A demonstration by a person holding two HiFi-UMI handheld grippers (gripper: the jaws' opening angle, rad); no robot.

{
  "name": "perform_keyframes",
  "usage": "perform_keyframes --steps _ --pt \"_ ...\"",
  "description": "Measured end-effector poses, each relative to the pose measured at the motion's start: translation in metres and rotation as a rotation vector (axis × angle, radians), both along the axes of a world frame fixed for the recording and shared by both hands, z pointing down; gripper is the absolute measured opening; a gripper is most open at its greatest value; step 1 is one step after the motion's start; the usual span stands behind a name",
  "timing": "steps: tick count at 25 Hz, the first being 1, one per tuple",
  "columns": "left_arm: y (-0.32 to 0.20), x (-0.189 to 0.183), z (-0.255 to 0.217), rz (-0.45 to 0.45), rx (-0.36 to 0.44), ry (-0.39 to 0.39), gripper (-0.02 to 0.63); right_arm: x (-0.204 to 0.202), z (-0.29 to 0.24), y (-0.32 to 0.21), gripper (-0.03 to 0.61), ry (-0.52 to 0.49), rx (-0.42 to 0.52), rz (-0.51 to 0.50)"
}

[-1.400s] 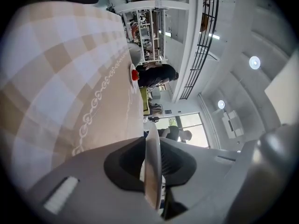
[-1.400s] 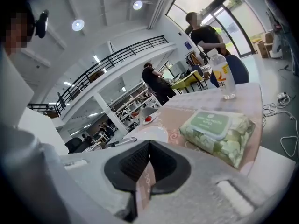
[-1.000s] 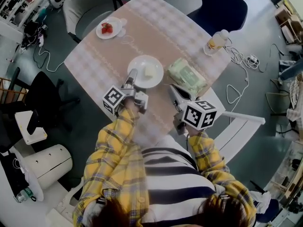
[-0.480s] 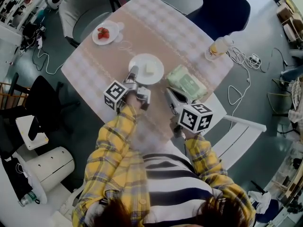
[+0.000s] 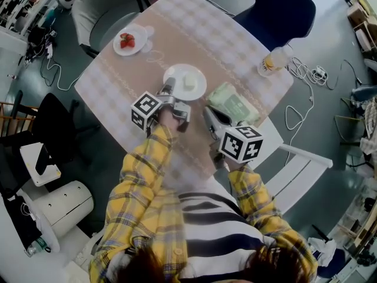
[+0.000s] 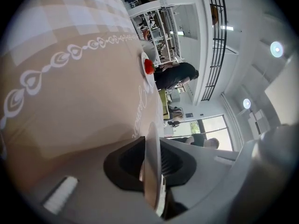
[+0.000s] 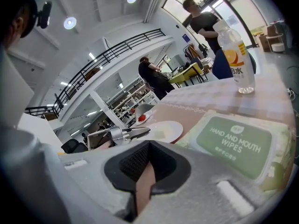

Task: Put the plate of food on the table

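A white plate (image 5: 187,82) with a pale piece of food on it is over the middle of the table (image 5: 118,81). I cannot tell whether it rests on the cloth. My left gripper (image 5: 168,88) is shut on its near rim. In the left gripper view the plate's rim (image 6: 152,164) stands edge-on between the black pads of the left gripper (image 6: 153,148). My right gripper (image 5: 207,112) hovers at the table's near right, beside a green wipes pack (image 5: 234,103). In its own view the right gripper (image 7: 148,146) is shut on nothing, and the plate (image 7: 164,130) lies ahead of it.
A small plate of strawberries (image 5: 128,42) sits at the table's far left. A bottle of orange drink (image 5: 273,59) stands at the right edge. A grey chair (image 5: 97,13) and a dark blue chair (image 5: 277,10) are at the far sides. Cables (image 5: 303,75) lie on the floor.
The left gripper and the plate have shifted slightly farther onto the table, still gripped. The right gripper has stayed beside the wipes pack.
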State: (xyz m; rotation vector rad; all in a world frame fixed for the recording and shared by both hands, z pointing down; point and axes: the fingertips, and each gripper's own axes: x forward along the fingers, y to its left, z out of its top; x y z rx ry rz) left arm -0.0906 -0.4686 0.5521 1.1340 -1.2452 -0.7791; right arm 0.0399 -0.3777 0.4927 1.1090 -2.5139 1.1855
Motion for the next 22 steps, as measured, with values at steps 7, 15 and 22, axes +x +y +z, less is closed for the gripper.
perform_keyframes --steps 7,15,22 --pt "-0.002 0.005 0.008 0.13 -0.08 -0.084 0.053 -0.007 0.004 0.002 -0.003 -0.005 -0.013 -0.02" --pt "0.005 0.026 0.011 0.48 -0.153 -0.241 0.205 -0.009 0.002 0.005 -0.003 -0.003 -0.004 -0.034" --pt "0.013 -0.003 0.009 0.681 -0.186 -0.823 0.268 -0.013 0.001 0.009 -0.002 -0.01 -0.004 -0.049"
